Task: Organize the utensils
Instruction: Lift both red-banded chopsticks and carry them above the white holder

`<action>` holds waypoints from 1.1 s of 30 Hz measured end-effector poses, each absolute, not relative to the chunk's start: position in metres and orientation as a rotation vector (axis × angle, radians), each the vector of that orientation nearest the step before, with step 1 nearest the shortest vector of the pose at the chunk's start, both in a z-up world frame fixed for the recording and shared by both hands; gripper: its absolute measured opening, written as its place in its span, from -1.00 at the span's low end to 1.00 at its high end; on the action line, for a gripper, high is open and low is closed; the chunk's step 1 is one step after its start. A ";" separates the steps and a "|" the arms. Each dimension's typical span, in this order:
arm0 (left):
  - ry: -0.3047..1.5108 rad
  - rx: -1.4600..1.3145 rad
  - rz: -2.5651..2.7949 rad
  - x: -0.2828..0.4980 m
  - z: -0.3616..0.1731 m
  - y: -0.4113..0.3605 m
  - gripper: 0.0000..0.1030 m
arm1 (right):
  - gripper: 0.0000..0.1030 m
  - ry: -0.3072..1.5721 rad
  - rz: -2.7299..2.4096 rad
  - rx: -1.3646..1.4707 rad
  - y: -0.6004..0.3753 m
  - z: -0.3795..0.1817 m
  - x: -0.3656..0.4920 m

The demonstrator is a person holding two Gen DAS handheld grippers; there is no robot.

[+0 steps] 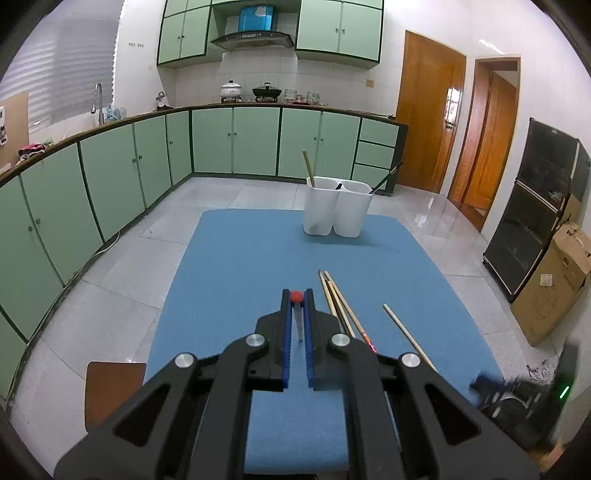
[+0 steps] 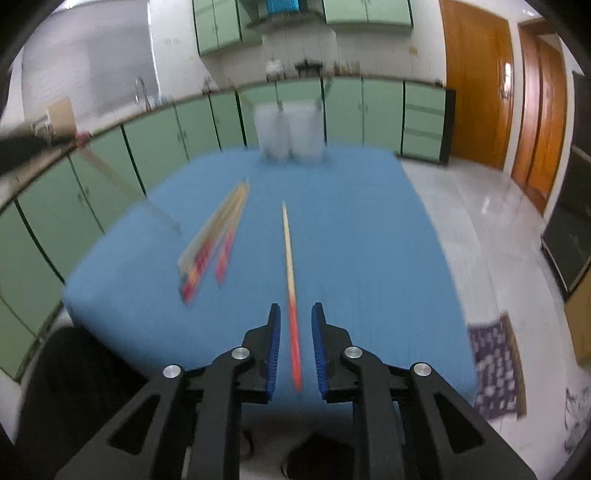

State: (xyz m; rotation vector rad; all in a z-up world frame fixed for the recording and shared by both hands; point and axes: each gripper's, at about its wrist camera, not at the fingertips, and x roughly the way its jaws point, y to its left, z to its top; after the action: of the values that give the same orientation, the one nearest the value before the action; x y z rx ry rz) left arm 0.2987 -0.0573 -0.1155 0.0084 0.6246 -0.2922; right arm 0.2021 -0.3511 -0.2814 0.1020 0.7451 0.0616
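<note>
Left wrist: left gripper point(image 1: 297, 297) clamped on red-tipped utensil point(image 1: 296, 296), could slip before holder point(image 1: 337, 210), upper middle | right gripper point(image 2: 295, 314) open around chopstick point(image 2: 290, 266), blurry, might miss

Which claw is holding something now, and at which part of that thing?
Left claw holds a red-tipped utensil near its red end. Right claw holds nothing.

Pale green cabinets point(image 1: 236, 140) run along the wall under a dark counter, with matching upper cabinets point(image 1: 338, 29) flanking a range hood point(image 1: 255, 38). Right of the cabinets stand two wooden doors point(image 1: 428, 122). Glossy grey floor tiles point(image 1: 122, 266) reflect the light; window blinds point(image 1: 81, 62) hang left of the hood.
</note>
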 end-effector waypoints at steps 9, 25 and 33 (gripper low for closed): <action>0.631 0.017 -0.285 0.300 -0.114 -0.061 -0.90 | -0.64 0.804 0.082 0.106 -0.348 -0.311 0.199; 0.646 0.030 -0.289 0.302 -0.114 -0.061 -0.90 | -0.89 0.720 0.111 0.110 -0.349 -0.223 0.208; 0.663 0.036 -0.317 0.316 -0.110 -0.062 -0.89 | -0.89 0.686 0.154 0.070 -0.346 -0.147 0.245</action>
State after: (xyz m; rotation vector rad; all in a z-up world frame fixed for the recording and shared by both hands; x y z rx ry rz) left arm 0.3159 -0.0616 -0.1097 0.0362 0.6628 -0.3174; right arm 0.2452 -0.3457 -0.1466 0.0699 0.6865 0.1536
